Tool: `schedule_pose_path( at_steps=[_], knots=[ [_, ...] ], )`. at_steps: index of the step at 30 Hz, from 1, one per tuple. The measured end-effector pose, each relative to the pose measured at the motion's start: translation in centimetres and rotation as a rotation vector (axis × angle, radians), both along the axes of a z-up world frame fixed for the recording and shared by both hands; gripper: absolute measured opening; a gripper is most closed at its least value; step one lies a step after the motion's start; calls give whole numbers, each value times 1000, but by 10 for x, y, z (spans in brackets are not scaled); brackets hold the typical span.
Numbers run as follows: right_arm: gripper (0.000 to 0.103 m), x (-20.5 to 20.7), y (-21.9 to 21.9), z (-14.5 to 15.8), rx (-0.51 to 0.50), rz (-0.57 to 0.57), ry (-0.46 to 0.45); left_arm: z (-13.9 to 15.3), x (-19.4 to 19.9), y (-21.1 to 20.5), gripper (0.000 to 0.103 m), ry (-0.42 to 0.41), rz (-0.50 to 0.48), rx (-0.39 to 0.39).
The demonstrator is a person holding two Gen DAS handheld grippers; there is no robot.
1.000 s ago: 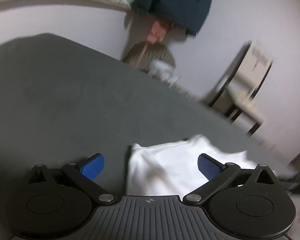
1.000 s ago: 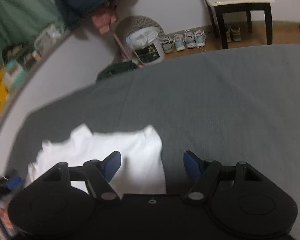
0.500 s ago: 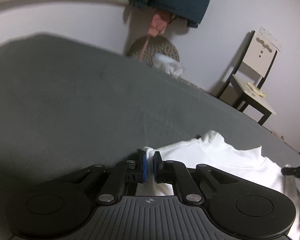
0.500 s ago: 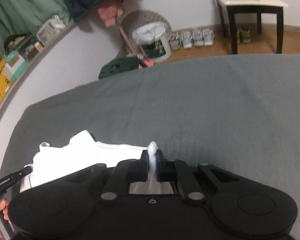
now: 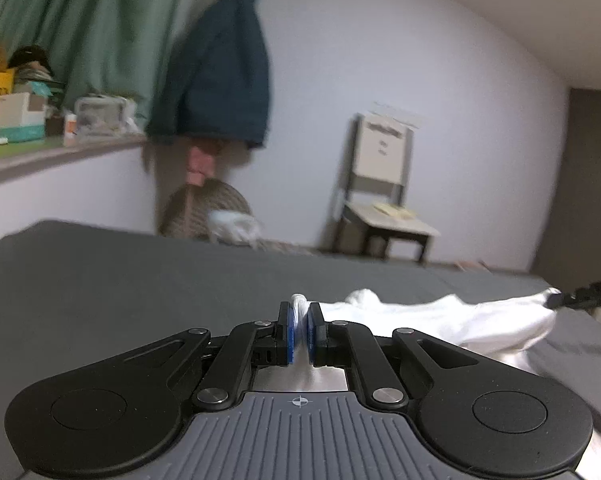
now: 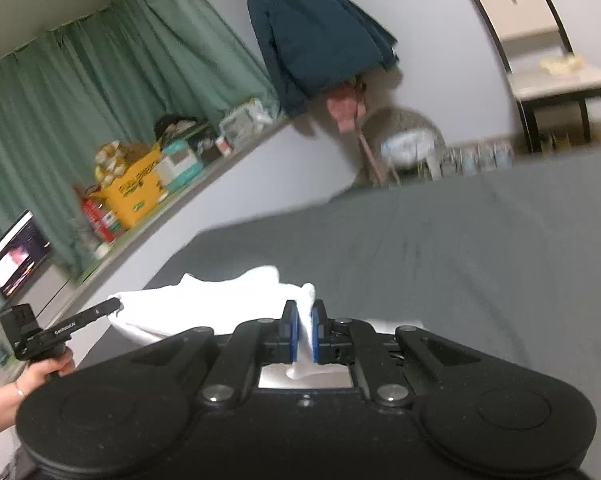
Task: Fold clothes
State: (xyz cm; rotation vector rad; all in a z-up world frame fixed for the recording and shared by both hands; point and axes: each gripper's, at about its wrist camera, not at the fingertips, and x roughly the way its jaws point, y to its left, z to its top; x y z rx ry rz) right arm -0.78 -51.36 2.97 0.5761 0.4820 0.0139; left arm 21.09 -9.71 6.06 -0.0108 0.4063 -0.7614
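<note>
A white garment (image 5: 460,322) is stretched in the air above the grey bed (image 5: 120,288). My left gripper (image 5: 299,320) is shut on one corner of it, a tuft of cloth poking up between the blue pads. My right gripper (image 6: 305,322) is shut on the other corner of the white garment (image 6: 204,300). In the right wrist view the left gripper (image 6: 114,306) shows at the lower left, held by a hand (image 6: 40,372), its tip at the garment's far edge. The right gripper's tip (image 5: 556,301) shows at the right edge of the left wrist view.
The grey bed (image 6: 480,248) spreads ahead of both grippers. A ledge (image 6: 204,172) along the wall carries boxes and a yellow carton (image 6: 134,196). A dark jacket (image 5: 220,76) hangs on the wall, with a basket (image 5: 208,216) and a chair (image 5: 384,200) beyond the bed.
Both grippers went from open over the flat garment to shut on its two corners. They have since lifted it off the bed, and both views now tilt up toward the wall.
</note>
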Motion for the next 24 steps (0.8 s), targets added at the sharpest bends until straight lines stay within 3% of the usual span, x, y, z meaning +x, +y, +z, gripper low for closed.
schedule_pose_path(
  at_steps=[4, 7, 8, 9, 10, 11, 12, 13, 17, 22, 23, 24],
  knots=[
    [9, -39, 32, -39, -51, 27, 170, -27, -56, 14, 7, 55, -53, 163],
    [19, -45, 55, -49, -182, 21, 253, -45, -77, 15, 7, 99, -29, 267],
    [31, -47, 62, -44, -216, 13, 244, -45, -80, 16, 10, 103, -22, 273],
    [48, -48, 68, -38, -246, 7, 228, -41, -83, 16, 20, 94, -10, 264],
    [53, -46, 73, -31, -264, 5, 197, -37, -86, 17, 28, 85, 1, 254],
    [58, -45, 78, -23, -283, 3, 165, -32, -88, 17, 57, 75, 12, 244],
    [59, -44, 83, -16, -301, 1, 133, -25, -90, 18, 93, 49, 26, 231],
    [59, -40, 88, -10, -314, 5, 115, -18, -92, 17, 103, 12, 36, 218],
    [59, 8, 99, -6, -311, 86, 141, 0, -81, -6, 103, -48, -37, 245],
    [57, 53, 109, -32, -373, 212, 241, -7, -66, -45, 101, -63, -197, 438],
    [55, 60, 111, -37, -387, 231, 264, -9, -63, -52, 91, -63, -227, 474],
    [44, 63, 112, -41, -393, 248, 284, -10, -57, -54, 60, -33, -239, 480]
  ],
)
